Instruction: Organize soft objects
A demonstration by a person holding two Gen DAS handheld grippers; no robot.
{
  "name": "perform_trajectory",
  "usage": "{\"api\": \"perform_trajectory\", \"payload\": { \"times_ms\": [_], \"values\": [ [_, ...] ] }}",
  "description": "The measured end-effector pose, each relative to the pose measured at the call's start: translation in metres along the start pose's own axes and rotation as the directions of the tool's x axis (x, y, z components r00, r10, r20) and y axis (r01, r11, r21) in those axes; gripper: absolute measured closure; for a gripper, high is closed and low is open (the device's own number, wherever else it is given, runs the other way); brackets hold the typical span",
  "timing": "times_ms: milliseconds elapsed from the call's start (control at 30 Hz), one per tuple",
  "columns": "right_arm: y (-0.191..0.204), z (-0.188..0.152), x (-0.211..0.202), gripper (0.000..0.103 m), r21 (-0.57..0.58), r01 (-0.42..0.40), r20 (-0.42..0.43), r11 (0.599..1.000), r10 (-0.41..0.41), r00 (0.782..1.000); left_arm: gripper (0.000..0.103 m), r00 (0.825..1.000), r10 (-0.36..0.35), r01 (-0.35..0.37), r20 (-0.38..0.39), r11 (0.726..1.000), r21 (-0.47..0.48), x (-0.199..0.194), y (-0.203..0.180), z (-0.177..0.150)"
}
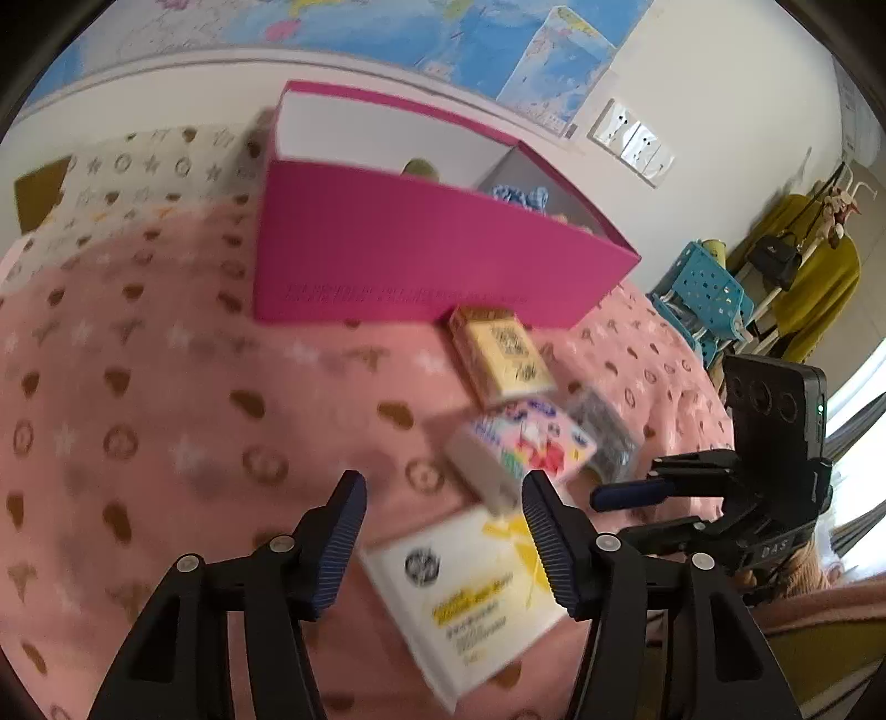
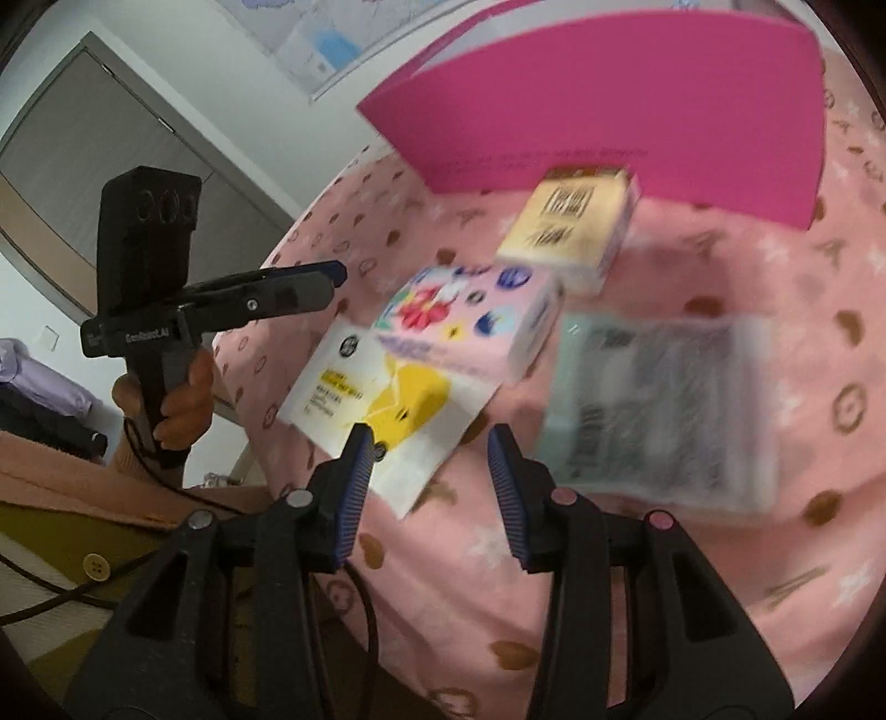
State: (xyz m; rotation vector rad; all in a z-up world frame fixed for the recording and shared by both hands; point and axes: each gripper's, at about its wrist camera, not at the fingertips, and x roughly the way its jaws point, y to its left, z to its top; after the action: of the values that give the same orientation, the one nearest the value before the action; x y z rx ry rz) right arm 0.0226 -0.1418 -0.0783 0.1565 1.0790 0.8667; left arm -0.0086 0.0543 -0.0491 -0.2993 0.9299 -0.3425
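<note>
Several soft tissue packs lie on a pink patterned bedspread [image 1: 138,387] in front of a magenta box [image 1: 410,243]: a white-and-yellow pack [image 1: 470,598] [image 2: 382,387], a pink cartoon pack [image 1: 526,443] [image 2: 470,321], a cream pack [image 1: 498,354] [image 2: 570,227] and a grey-green pack [image 1: 601,432] [image 2: 664,410]. My left gripper [image 1: 443,531] is open and empty above the white-and-yellow pack. My right gripper [image 2: 432,487] is open and empty, just in front of the same pack. The box [image 2: 609,94] holds a blue-white item [image 1: 520,196] and a green one [image 1: 418,166].
A patterned pillow [image 1: 144,166] lies left of the box. A blue perforated basket [image 1: 703,288] and a rack with a yellow garment [image 1: 819,282] stand at the right. A map [image 1: 443,33] hangs on the wall. The bed edge [image 2: 243,443] runs near my right gripper.
</note>
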Motion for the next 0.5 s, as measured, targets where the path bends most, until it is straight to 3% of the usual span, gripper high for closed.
{"api": "perform_trajectory", "payload": {
  "times_ms": [400,500],
  "values": [
    [0.008,-0.001,0.019,0.058,0.033,0.000,0.031,0.999,-0.001,1.000,0.040,0.994,-0.057,0.054,-0.095,0.998,-0.037,-0.003,0.006,-0.047],
    [0.010,-0.002,0.019,0.059,0.031,0.002,0.034,1.000,-0.003,0.999,0.039,0.989,-0.112,0.108,-0.092,0.993,-0.047,-0.005,0.006,-0.050]
  ]
}}
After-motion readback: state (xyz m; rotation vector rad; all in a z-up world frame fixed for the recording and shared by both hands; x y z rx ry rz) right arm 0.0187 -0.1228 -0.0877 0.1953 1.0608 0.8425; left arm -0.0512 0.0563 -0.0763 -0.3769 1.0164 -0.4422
